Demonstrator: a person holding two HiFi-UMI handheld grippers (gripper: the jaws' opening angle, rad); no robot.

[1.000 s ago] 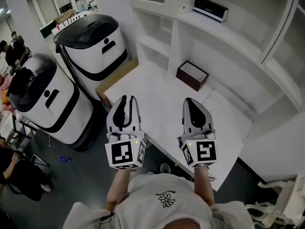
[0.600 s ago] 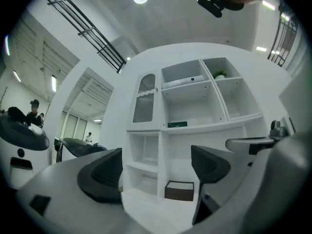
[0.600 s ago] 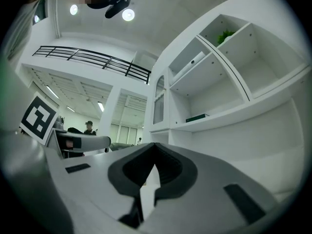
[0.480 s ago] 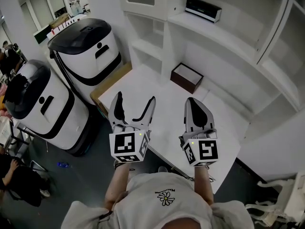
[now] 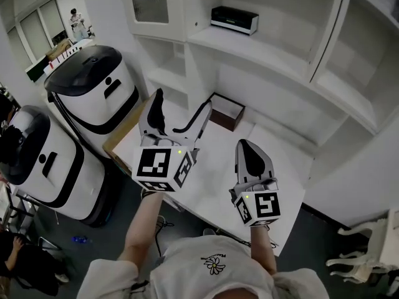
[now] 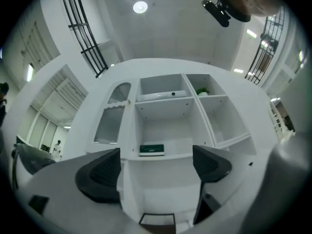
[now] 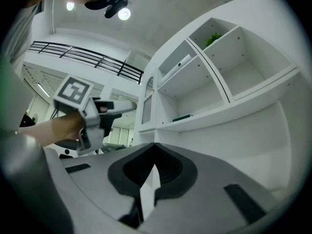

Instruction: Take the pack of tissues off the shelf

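The pack of tissues (image 5: 234, 19), dark with a white side, lies on a white shelf (image 5: 280, 58) at the top of the head view. In the left gripper view the pack (image 6: 152, 150) shows straight ahead in the middle compartment, well beyond the jaws. My left gripper (image 5: 182, 104) is raised towards the shelving, its jaws opening wide with nothing between them. My right gripper (image 5: 249, 151) hangs lower over the white table (image 5: 283, 173), jaws shut and empty. The right gripper view shows the pack (image 7: 183, 117) far off on the shelf and the left gripper (image 7: 92, 113) at its left.
An open brown box (image 5: 225, 111) sits on the table under the shelf. Two white and black machines (image 5: 93, 86) (image 5: 37, 161) stand to the left of the table. A white chair (image 5: 368, 254) is at the lower right. A person (image 5: 76, 18) stands far back.
The left gripper's jaws have swung from shut to wide open, and it has risen towards the shelving. The right gripper stayed shut and low.
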